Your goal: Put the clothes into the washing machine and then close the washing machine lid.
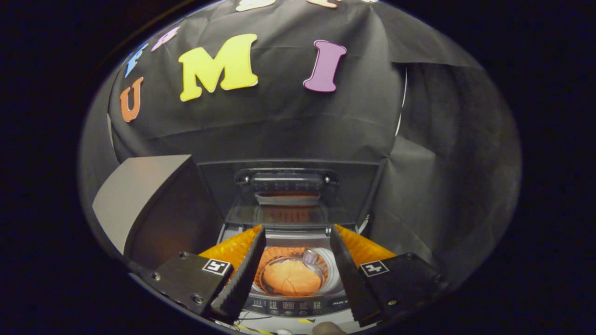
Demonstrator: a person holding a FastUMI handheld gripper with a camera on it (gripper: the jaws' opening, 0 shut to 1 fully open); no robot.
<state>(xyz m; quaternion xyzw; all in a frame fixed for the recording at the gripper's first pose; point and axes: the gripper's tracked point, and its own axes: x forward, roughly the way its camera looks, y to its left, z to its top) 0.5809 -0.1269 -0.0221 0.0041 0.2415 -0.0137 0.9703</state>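
- One washing machine point(298, 304) sits below the gripper point(298, 260), its lid point(288, 195) standing open, upright at the back.
- Orange clothes point(291, 278) lie inside the drum point(321, 265), seen between the fingers and well below them.
- Fingers are spread wide, holding nothing.
- Loading step looks finished; closing the lid is what remains.
- Next move likely calls for reaching up and back to the lid's top edge, then pulling it forward and down.
- Open room above the drum; grey box point(139, 204) crowds the left side.

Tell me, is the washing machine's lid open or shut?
Open: the lid stands raised behind the drum, where orange clothes lie. The gripper is open.
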